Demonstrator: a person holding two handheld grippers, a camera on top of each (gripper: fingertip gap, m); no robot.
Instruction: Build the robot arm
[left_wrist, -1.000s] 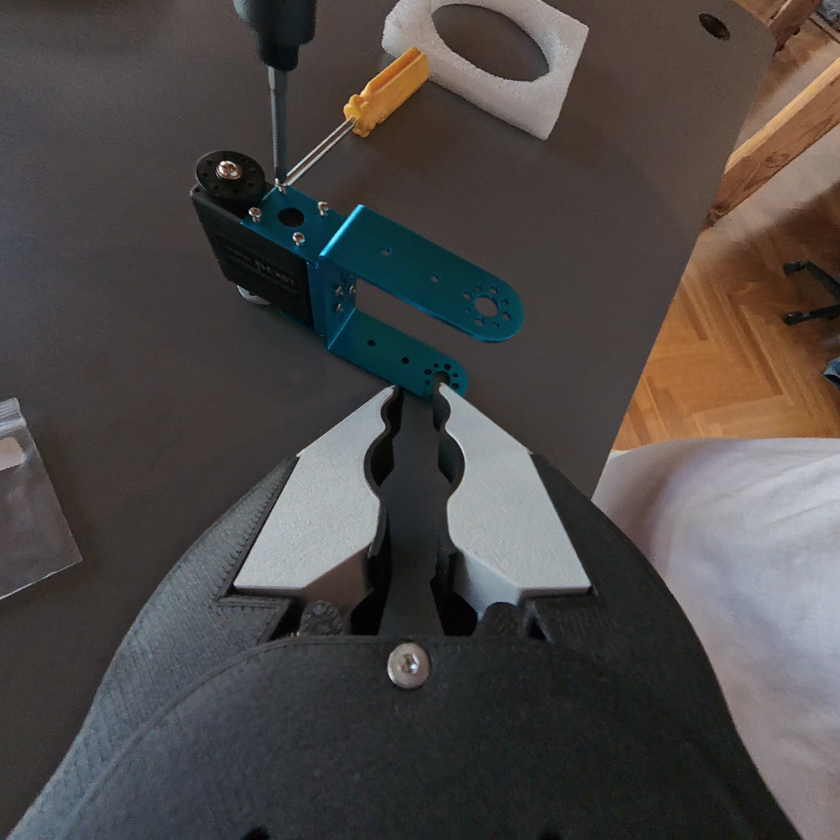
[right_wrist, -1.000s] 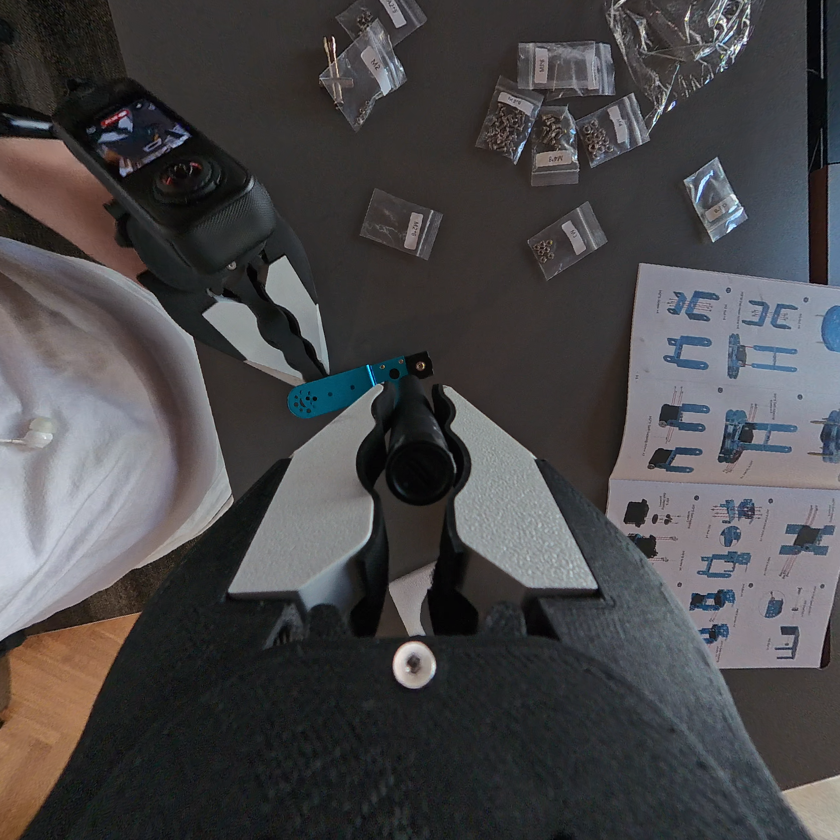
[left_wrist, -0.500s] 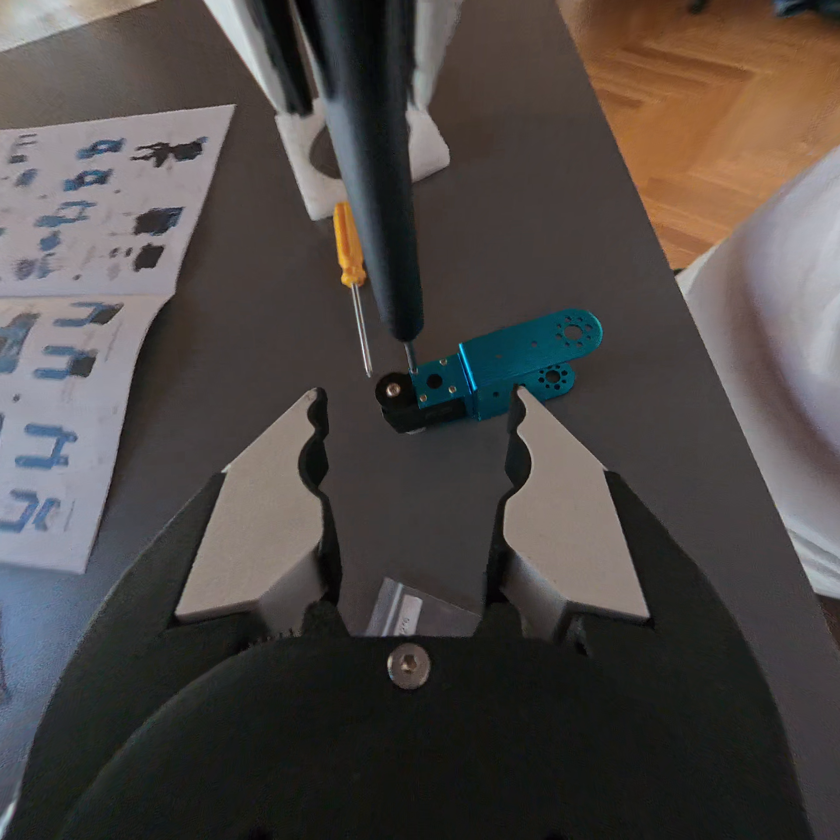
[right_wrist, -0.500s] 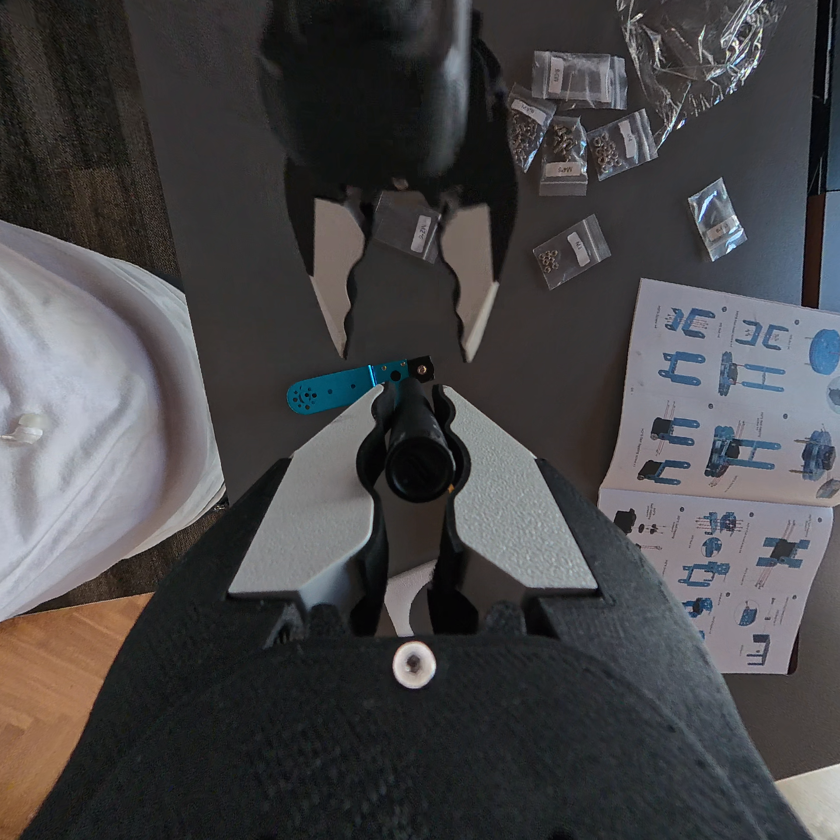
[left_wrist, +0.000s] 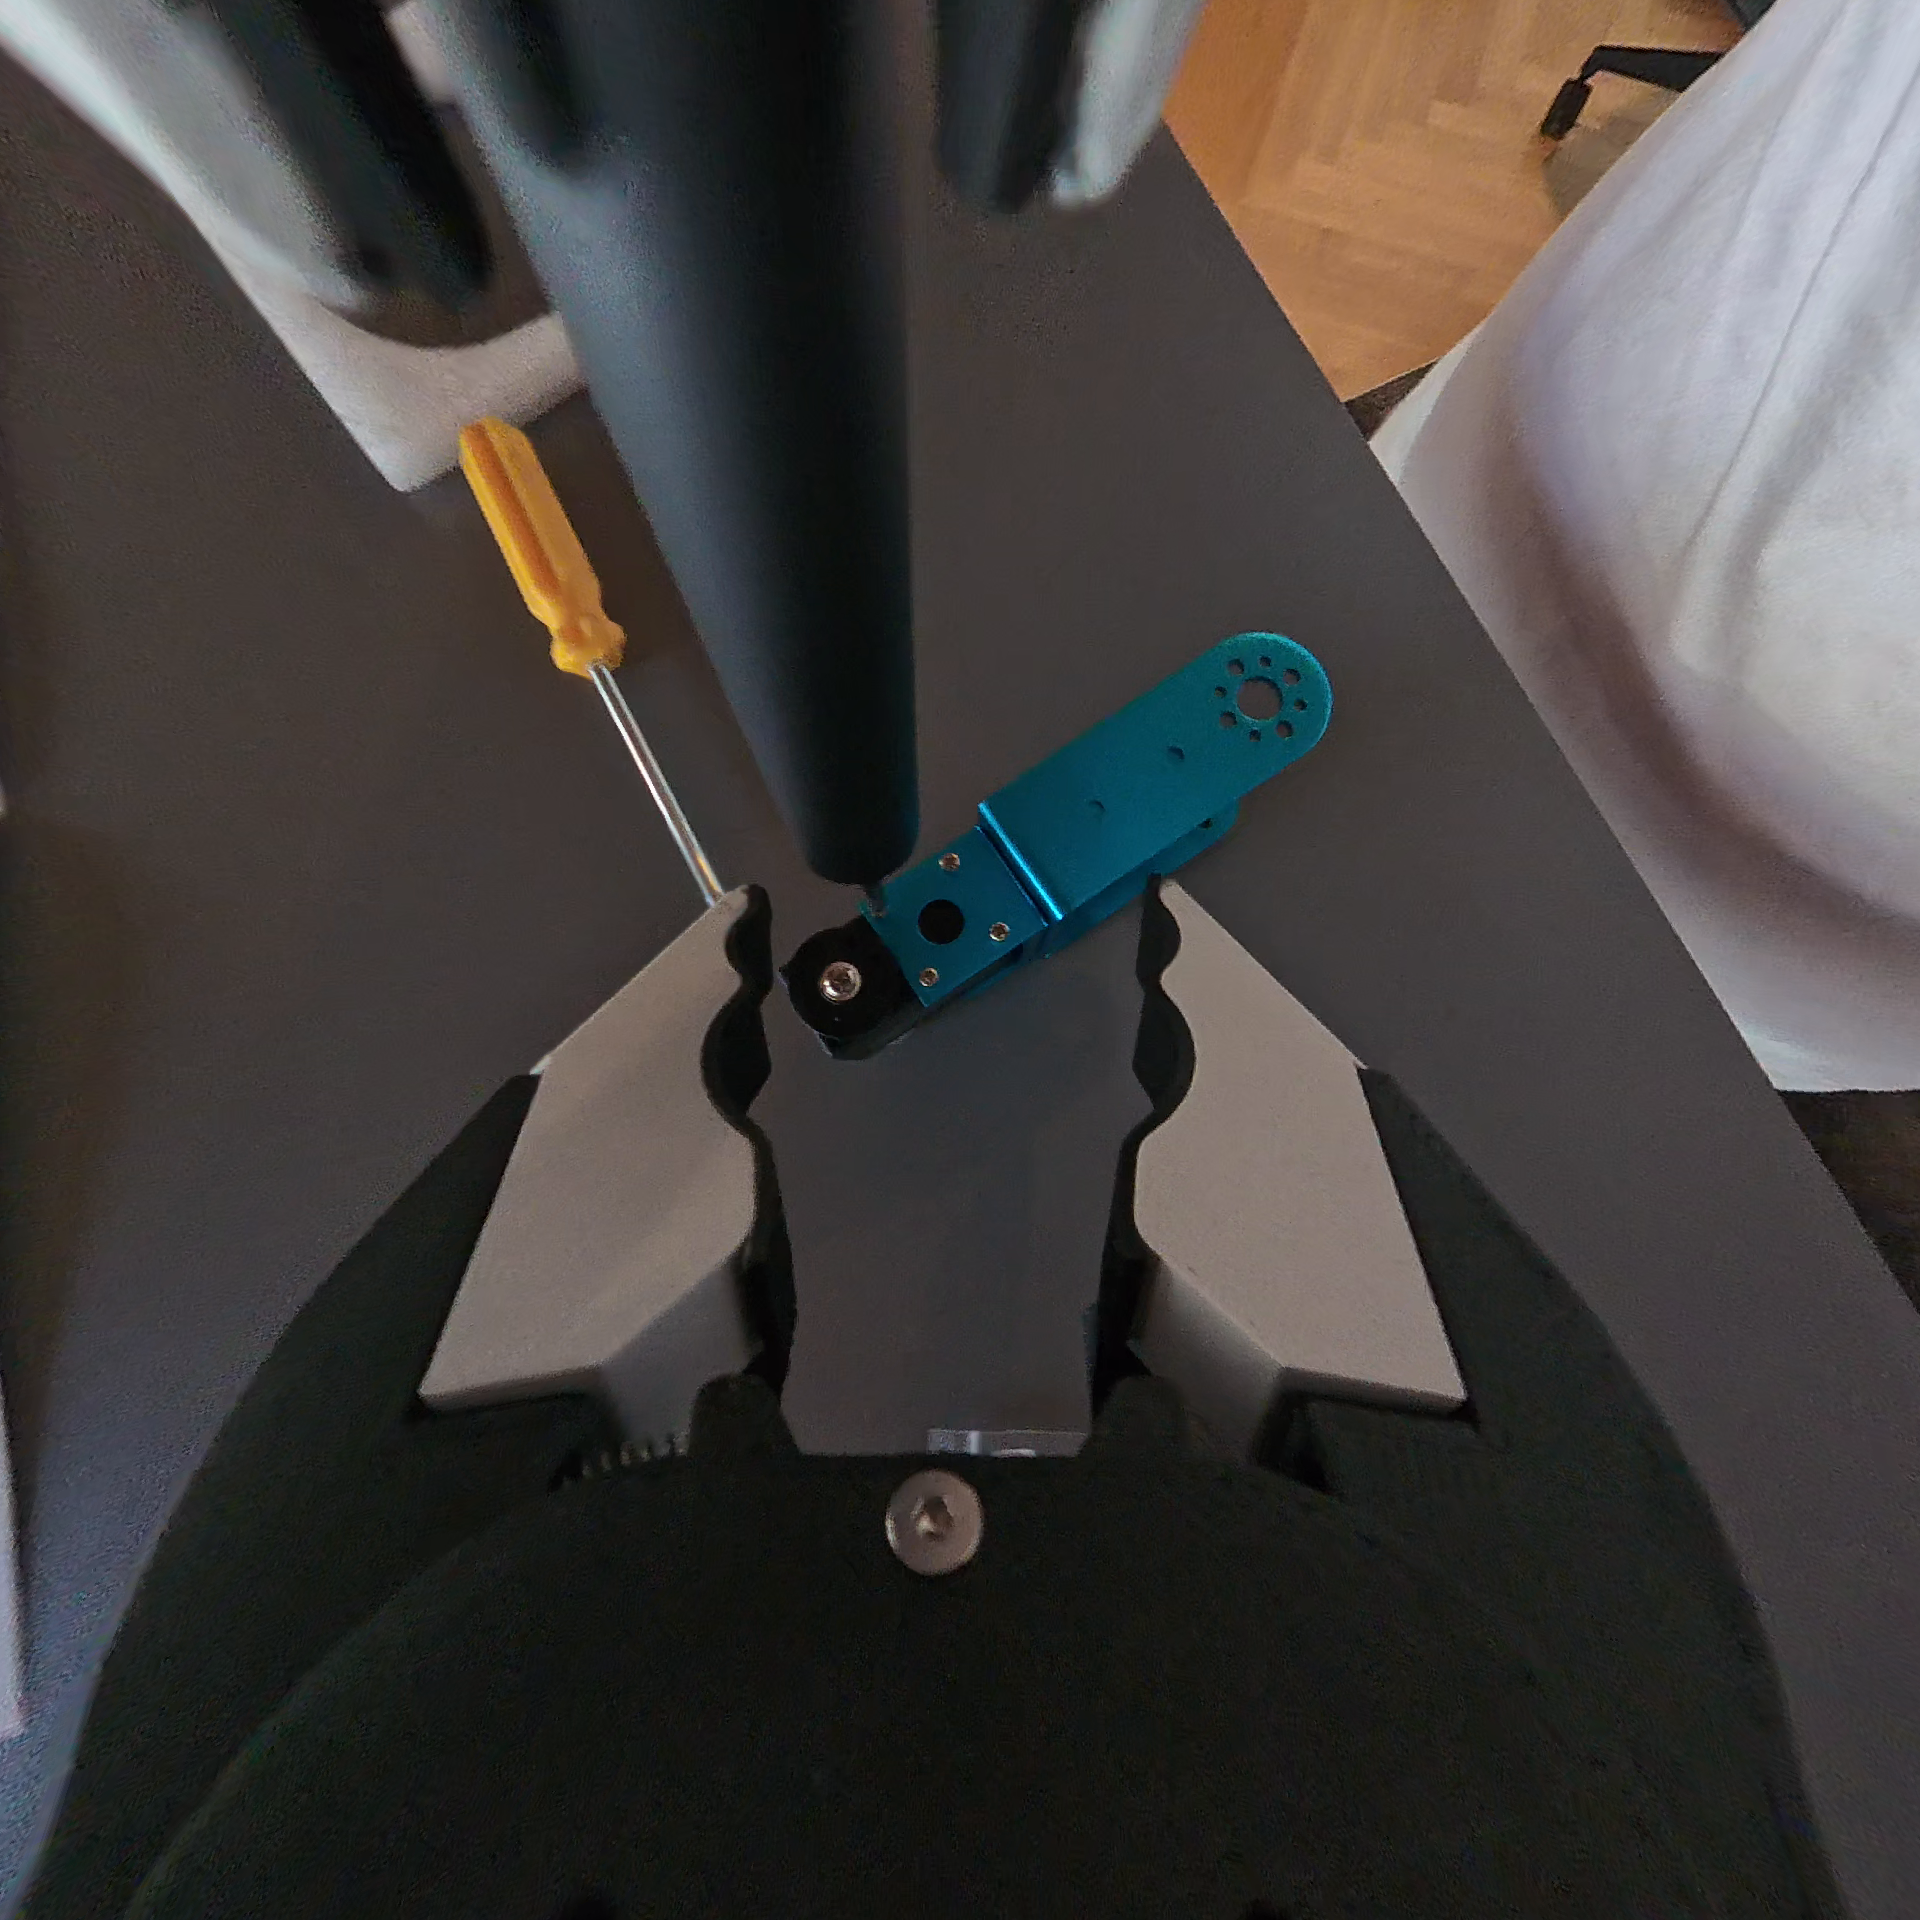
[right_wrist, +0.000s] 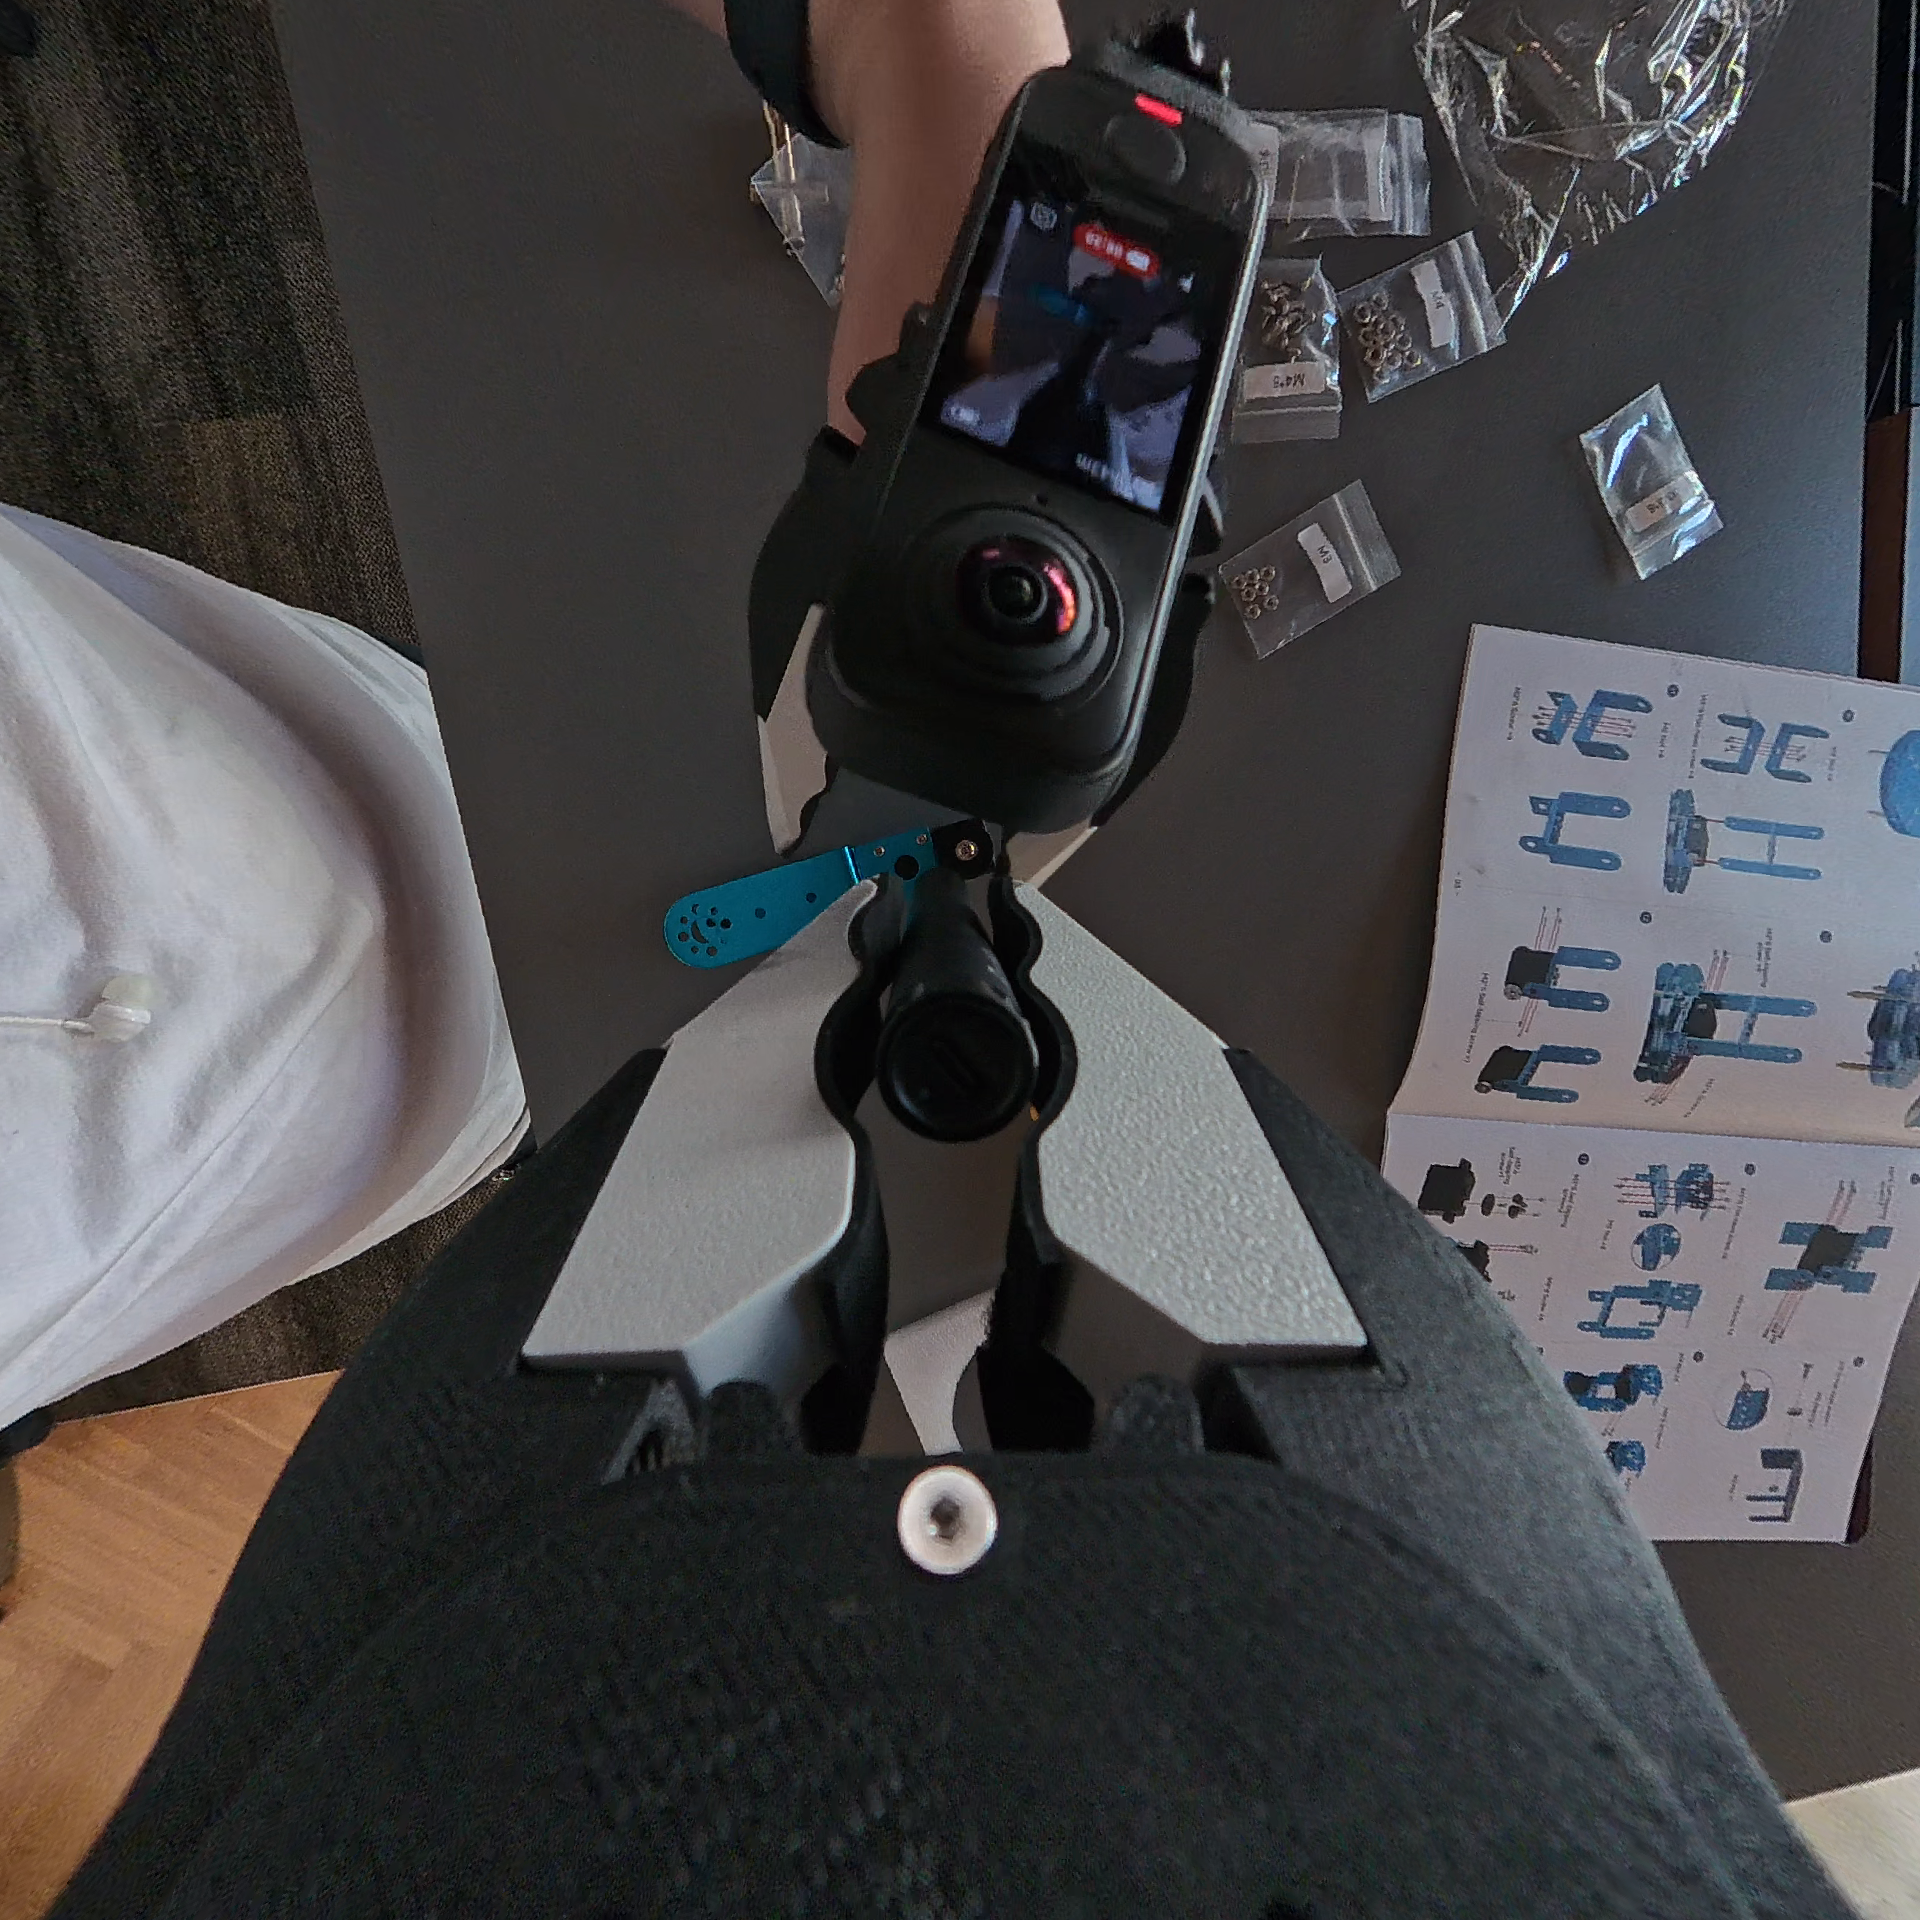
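Note:
A blue metal bracket (left_wrist: 1122, 800) screwed to a black servo (left_wrist: 847, 987) lies on the dark table (left_wrist: 312, 935). My left gripper (left_wrist: 954, 899) is open, its fingertips on either side of the servo end without touching it. My right gripper (right_wrist: 940, 888) is shut on a black screwdriver (right_wrist: 956, 1049), held upright with its tip on a corner screw of the bracket (left_wrist: 871, 904). In the right wrist view the left gripper's camera body (right_wrist: 1039, 520) hangs over the bracket (right_wrist: 769, 904) and hides most of its fingers.
A yellow screwdriver (left_wrist: 540, 551) lies left of the servo, its tip near my left finger. A white foam block (left_wrist: 416, 416) sits behind it. Several small bags of hardware (right_wrist: 1309, 566) and an open instruction booklet (right_wrist: 1662, 1039) lie on the table. A person's white garment (right_wrist: 208, 935) is at the table edge. One gripper's finger ends stand about 12 cm off the other's.
My left gripper let go of the bracket's far end, opened, swung round to the servo end and moved in close. The right gripper kept the black screwdriver on the screw.

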